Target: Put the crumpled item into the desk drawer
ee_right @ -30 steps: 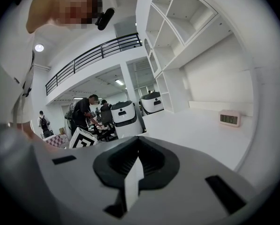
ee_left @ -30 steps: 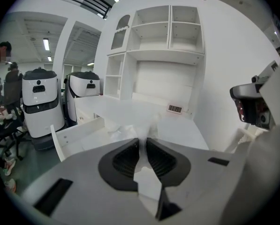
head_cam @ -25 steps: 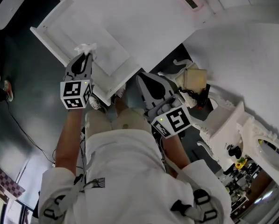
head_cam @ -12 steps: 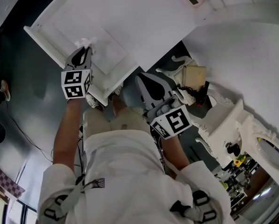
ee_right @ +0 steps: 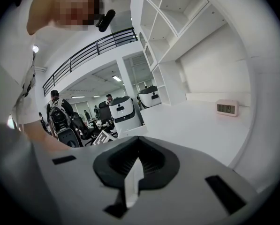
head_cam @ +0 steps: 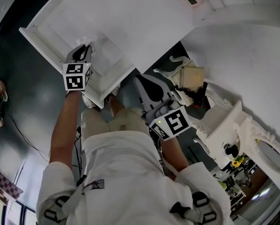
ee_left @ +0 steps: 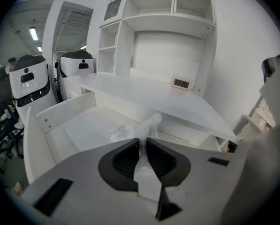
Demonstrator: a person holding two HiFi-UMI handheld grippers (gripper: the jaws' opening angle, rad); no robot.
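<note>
- The left claw [ee_left: 143,143] is pinching the crumpled item [ee_left: 150,123], long axis pointing forward over the open drawer [ee_left: 60,110].
- The right claw [ee_right: 139,154] is resting pressed together.

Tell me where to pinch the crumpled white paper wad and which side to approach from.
Pinch the crumpled white paper wad at its narrow twisted waist, from the person's side, as the left tongs hold it now. Its loose end flares past the tips over the open white drawer; gripped there it would probably slip.
</note>
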